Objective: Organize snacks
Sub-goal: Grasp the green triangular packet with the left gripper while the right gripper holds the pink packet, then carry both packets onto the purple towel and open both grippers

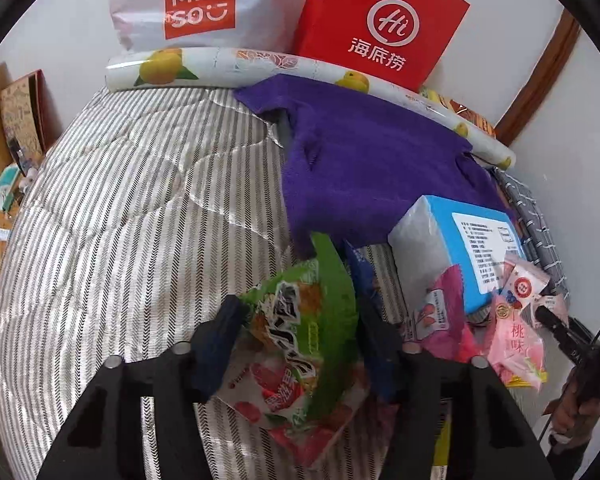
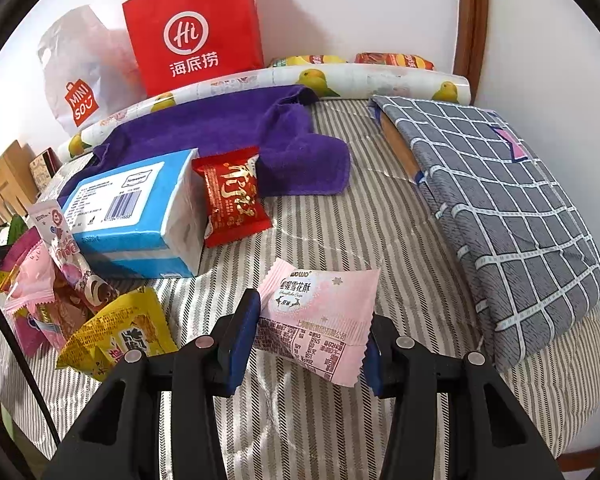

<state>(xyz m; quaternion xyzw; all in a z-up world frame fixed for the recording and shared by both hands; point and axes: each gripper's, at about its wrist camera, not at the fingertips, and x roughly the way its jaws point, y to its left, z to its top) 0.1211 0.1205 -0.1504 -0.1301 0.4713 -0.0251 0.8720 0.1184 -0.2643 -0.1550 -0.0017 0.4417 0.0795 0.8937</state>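
Observation:
My left gripper [image 1: 296, 344] is shut on a green snack packet [image 1: 300, 344] and holds it over the striped bed cover [image 1: 120, 220]. My right gripper [image 2: 308, 340] is shut on a pale pink snack packet [image 2: 320, 312] just above the cover. A pile of snacks lies beside a blue tissue box [image 2: 136, 216]: a yellow packet [image 2: 116, 332], pink packets [image 2: 32, 288] and a red packet [image 2: 230, 196]. In the left wrist view the box [image 1: 468, 248] and pink packets [image 1: 516, 344] are at the right.
A purple towel [image 2: 228, 132] lies behind the box. A grey checked cushion [image 2: 500, 200] is at the right. A red paper bag [image 2: 196, 28], a white Miniso bag [image 2: 84, 76] and a fruit-print roll [image 2: 300, 80] stand against the wall.

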